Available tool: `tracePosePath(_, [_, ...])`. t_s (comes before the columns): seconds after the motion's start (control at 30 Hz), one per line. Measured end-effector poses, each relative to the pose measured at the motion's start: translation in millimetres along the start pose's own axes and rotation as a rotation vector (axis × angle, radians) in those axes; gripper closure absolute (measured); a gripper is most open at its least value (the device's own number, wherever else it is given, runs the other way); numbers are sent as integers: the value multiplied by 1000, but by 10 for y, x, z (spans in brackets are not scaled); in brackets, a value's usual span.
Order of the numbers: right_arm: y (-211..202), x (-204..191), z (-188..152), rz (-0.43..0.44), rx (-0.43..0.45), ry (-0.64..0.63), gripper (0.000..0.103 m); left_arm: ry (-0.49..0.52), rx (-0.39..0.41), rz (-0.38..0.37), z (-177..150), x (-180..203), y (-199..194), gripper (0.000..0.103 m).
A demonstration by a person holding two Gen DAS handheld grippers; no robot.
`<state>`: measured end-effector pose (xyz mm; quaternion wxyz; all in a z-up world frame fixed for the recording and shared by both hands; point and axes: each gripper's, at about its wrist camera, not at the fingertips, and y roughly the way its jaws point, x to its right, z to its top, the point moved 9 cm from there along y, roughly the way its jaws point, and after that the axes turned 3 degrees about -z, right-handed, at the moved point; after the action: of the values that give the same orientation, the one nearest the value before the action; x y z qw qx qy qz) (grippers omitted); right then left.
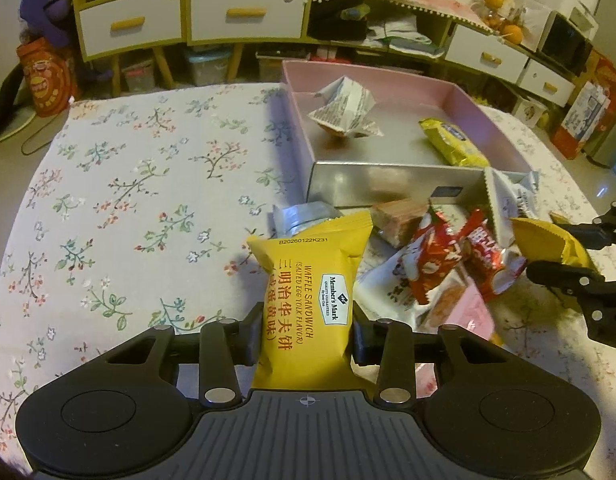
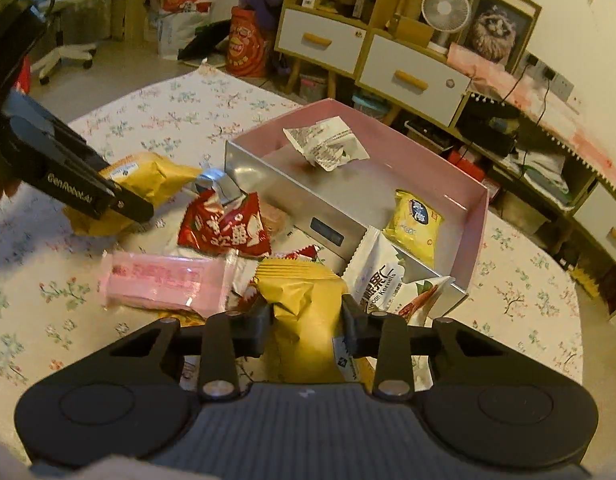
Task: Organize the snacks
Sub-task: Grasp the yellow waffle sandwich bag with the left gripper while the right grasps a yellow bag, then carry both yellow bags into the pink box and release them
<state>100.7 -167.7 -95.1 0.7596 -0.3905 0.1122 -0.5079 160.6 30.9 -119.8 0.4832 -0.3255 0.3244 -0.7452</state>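
Note:
My left gripper (image 1: 306, 330) is shut on a yellow waffle sandwich packet (image 1: 312, 292) and holds it above the floral tablecloth, left of the snack pile. My right gripper (image 2: 308, 318) is shut on another yellow waffle packet (image 2: 304, 308) at the near edge of the pile. Each gripper shows in the other's view: the right one (image 1: 564, 256), the left one (image 2: 108, 200). The pink box (image 1: 484, 120) holds a white crumpled packet (image 1: 344, 108) and a small yellow packet (image 1: 452, 142). It also shows in the right wrist view (image 2: 474, 220).
Loose snacks lie in front of the box: red packets (image 2: 224, 226), a pink wafer bar (image 2: 164, 282), a white pecan kernel bag (image 2: 382, 280), a silver packet (image 2: 216, 182). The round table (image 1: 128, 184) has a floral cloth. Drawers and shelves (image 1: 244, 10) stand beyond it.

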Motion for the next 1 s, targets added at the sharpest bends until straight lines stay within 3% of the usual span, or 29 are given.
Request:
tracePosePath(0.63, [-220, 294, 229, 78, 59, 248, 74, -9, 67, -40, 237, 248, -208, 66])
tracePosePath(1.0, [-158, 503, 562, 41, 116, 280, 74, 45, 95, -40, 574, 530, -129, 66])
